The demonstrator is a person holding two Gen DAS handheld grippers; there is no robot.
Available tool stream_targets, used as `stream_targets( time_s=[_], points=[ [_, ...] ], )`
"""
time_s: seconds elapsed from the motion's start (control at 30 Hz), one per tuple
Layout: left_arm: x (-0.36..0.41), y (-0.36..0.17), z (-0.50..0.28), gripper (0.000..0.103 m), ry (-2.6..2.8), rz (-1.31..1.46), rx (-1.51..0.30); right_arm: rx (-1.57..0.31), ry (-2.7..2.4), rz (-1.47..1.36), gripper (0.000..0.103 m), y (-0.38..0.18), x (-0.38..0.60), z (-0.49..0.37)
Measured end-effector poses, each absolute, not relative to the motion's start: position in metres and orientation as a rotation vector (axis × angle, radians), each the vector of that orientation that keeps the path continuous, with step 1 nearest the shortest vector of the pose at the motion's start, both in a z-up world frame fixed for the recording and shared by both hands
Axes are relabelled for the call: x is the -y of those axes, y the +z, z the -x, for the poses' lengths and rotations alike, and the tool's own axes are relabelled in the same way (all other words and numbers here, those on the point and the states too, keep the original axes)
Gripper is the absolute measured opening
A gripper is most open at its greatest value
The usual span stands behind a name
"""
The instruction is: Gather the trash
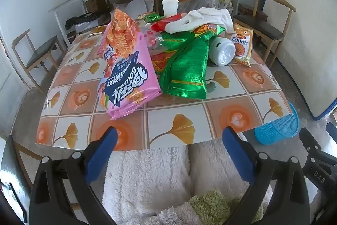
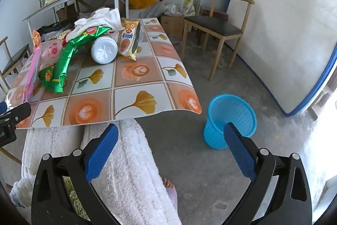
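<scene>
While both the left gripper point(image 1: 168, 138) and right gripper point(image 2: 171, 136) are held spread and empty, the heaped wrappers point(image 1: 185, 69) at frame centre could be toppled, the white bottle point(image 1: 222, 51) rolled off.

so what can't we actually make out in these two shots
- Blue basket inside: right wrist view, its own wall hides the bottom; left wrist view, the table edge cuts it off.
- Paper cup contents: left wrist view, seen side-on.
- Wrappers under the white cloth: both views, covered.
</scene>
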State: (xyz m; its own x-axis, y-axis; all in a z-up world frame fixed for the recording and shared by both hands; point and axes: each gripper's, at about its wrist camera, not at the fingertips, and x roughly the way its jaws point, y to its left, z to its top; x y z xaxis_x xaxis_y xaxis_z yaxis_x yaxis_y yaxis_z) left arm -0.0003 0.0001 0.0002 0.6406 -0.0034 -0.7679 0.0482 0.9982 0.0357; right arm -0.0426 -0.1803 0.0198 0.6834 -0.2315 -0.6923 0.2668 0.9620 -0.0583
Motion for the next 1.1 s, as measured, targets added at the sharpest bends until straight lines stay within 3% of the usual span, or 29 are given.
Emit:
stream_targets(
  time_s=[1.1],
  points=[
    [-0.0026,0.0001,0.0008,0.097,-0.027,-0.056,-0.882,-0.763,-0.277,-0.059,0.095,0.0220,0.1838,0.0405]
  ],
)
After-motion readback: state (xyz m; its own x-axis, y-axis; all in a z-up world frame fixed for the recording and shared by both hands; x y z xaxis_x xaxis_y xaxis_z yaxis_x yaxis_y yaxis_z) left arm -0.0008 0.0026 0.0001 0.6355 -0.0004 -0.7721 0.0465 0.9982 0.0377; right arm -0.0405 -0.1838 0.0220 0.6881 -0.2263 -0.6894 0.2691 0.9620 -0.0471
